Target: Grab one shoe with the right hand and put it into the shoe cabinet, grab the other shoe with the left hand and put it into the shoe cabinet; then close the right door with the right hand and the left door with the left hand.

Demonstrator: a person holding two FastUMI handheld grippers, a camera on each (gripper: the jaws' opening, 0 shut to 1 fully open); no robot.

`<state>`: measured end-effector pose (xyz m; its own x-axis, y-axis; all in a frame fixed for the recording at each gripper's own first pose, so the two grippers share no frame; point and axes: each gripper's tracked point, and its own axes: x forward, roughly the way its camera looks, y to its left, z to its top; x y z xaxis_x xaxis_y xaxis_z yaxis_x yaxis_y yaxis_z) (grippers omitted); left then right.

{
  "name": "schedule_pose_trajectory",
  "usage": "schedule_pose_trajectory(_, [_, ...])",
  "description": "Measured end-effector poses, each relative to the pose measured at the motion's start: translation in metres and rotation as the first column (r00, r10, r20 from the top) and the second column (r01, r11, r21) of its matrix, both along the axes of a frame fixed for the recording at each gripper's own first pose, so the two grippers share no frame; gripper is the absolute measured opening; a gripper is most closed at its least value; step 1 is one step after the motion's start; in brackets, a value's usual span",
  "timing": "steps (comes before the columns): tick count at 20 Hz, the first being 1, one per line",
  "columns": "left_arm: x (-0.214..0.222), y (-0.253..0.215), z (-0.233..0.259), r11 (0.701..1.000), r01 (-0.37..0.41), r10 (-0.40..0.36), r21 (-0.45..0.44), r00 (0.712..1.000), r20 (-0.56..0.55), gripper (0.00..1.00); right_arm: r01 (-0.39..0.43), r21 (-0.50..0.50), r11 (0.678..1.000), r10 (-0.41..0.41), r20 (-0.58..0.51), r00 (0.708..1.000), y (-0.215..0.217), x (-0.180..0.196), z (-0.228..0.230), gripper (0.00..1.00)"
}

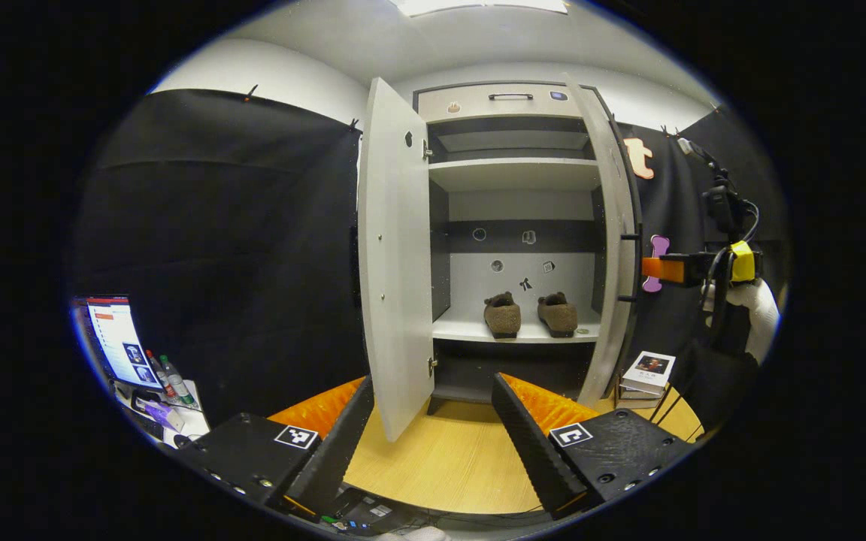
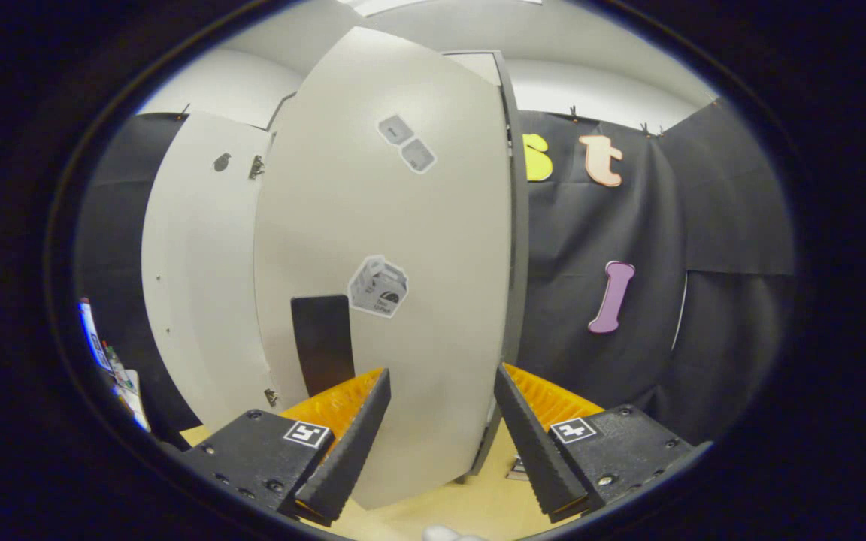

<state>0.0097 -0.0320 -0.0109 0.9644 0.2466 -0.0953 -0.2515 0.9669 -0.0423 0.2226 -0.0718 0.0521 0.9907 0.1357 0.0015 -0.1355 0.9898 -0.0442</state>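
Black cloth is lining the booth, and a pale wooden floor is running under the shoe cabinet. A monitor and bottles are sitting low at your left; a stack of books is lying beside the cabinet's right side.

Cabinet: both doors are standing open, the left door swung wide, the right door partly turned.

Contents: two brown shoes are resting side by side on the lower shelf, heels toward you.

Your left gripper is hanging open and empty. Your right gripper is likewise open, its fingers framing the right door's outer face.
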Motion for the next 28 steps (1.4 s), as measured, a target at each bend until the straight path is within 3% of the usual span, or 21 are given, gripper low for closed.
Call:
schedule_pose_trajectory(3, [0.005, 0.023, -0.002, 0.999, 0.045, -0.045, 0.011, 0.999, 0.000, 0.96, 0.030, 0.017, 0.999, -0.029, -0.011, 1.000, 0.020, -0.004, -0.007, 0.99])
schedule_pose_trajectory(5, [0.009, 0.041, -0.003, 0.998, 0.069, -0.069, 0.004, 0.998, 0.007, 0.96, 0.059, 0.019, 0.998, -0.059, -0.018, 0.998, 0.026, -0.020, -0.013, 0.99])
schedule_pose_trajectory(14, [0.051, 0.126, -0.008, 0.990, 0.141, -0.141, -0.006, 0.990, 0.025, 0.96, 0.154, 0.002, 0.988, -0.153, -0.098, 0.983, 0.040, -0.139, -0.083, 0.99])
schedule_pose_trajectory(23, [0.151, 0.252, 0.034, 0.999, 0.021, -0.023, 0.025, 0.995, 0.097, 0.95, 0.225, 0.036, 0.974, -0.212, -0.217, 0.953, 0.055, -0.218, -0.148, 0.99])
schedule_pose_trajectory(27, [0.185, 0.266, 0.053, 0.999, 0.013, -0.017, 0.038, 0.992, 0.124, 0.95, 0.270, 0.044, 0.962, -0.253, -0.227, 0.940, 0.051, -0.237, -0.154, 0.99])
schedule_pose_trajectory(28, [0.193, 0.267, 0.053, 0.999, 0.016, -0.020, 0.035, 0.993, 0.119, 0.91, 0.282, 0.045, 0.958, -0.264, -0.230, 0.936, 0.048, -0.241, -0.156, 0.99])
